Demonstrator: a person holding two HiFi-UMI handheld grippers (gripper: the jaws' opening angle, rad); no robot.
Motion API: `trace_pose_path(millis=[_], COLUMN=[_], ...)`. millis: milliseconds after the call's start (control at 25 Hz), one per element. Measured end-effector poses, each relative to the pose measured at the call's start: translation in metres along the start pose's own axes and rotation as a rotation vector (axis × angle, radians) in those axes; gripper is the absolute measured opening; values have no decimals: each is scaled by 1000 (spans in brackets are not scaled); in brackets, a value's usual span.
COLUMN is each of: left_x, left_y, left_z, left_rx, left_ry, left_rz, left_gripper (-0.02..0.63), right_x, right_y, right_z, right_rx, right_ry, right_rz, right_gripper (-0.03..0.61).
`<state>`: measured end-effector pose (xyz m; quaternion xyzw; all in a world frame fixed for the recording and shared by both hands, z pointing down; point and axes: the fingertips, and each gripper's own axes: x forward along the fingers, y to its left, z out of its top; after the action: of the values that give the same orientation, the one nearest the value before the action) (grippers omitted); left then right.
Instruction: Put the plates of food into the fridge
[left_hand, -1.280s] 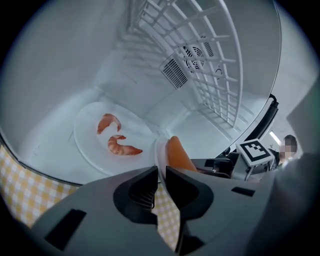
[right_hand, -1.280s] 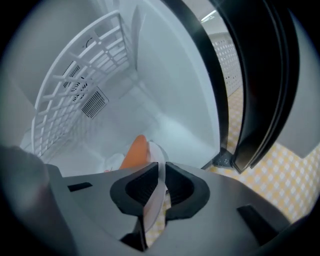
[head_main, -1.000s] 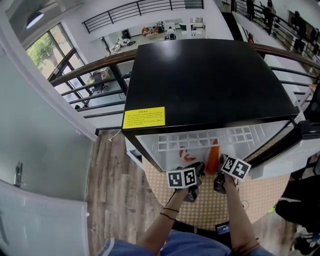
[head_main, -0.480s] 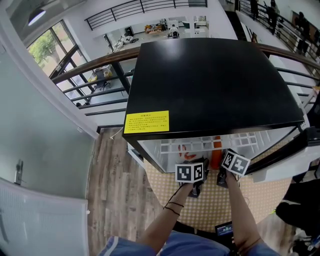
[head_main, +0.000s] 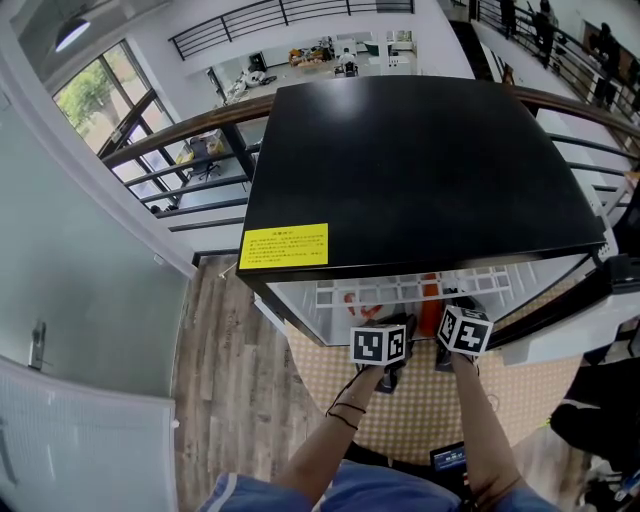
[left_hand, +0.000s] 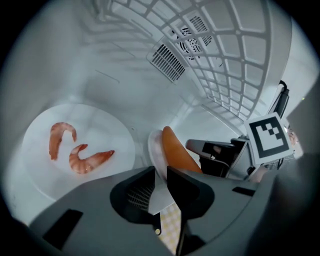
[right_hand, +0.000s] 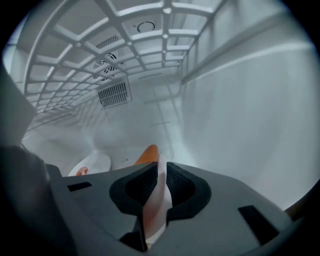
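Observation:
A white plate (left_hand: 102, 132) carrying two shrimps (left_hand: 85, 161) lies on the floor of the fridge (head_main: 420, 170), at the left. My left gripper (left_hand: 159, 186) hovers just in front of that plate; its jaws have just been opening and stand open with nothing between them. A second white plate (left_hand: 154, 150) with a long orange piece of food (left_hand: 177, 152) is tilted to the right of the shrimp plate. My right gripper (right_hand: 159, 189) is shut on that plate's rim (right_hand: 160, 200), and the orange food (right_hand: 147, 152) shows past the jaws.
A white wire shelf (left_hand: 235, 60) spans the fridge above both plates, with a vent (left_hand: 167, 62) in the back wall. The fridge door (head_main: 590, 300) stands open at the right. A round table with a chequered cloth (head_main: 430, 410) sits under my arms.
Both marker cubes have shifted slightly toward the fridge opening and the right one has rolled. The orange food now shows less below the fridge's black top.

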<state>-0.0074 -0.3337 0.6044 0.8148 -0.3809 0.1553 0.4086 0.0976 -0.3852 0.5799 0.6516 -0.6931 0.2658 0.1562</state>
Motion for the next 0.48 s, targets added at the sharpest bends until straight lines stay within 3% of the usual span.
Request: trace_pose_path(millis=[160,480], left_x=[-10,-42], left_y=[-3,-15], left_z=[4,8], left_rx=[31,78], left_ry=[-62,-135], left_rz=[-13,-18], left_gripper=[69,69], right_x=[-13,-47], right_y=[16,29], right_z=[8,1], right_rx=[-43,18], right_ry=[-15,-28], right_rz=[49,135], right_gripper=[49,48])
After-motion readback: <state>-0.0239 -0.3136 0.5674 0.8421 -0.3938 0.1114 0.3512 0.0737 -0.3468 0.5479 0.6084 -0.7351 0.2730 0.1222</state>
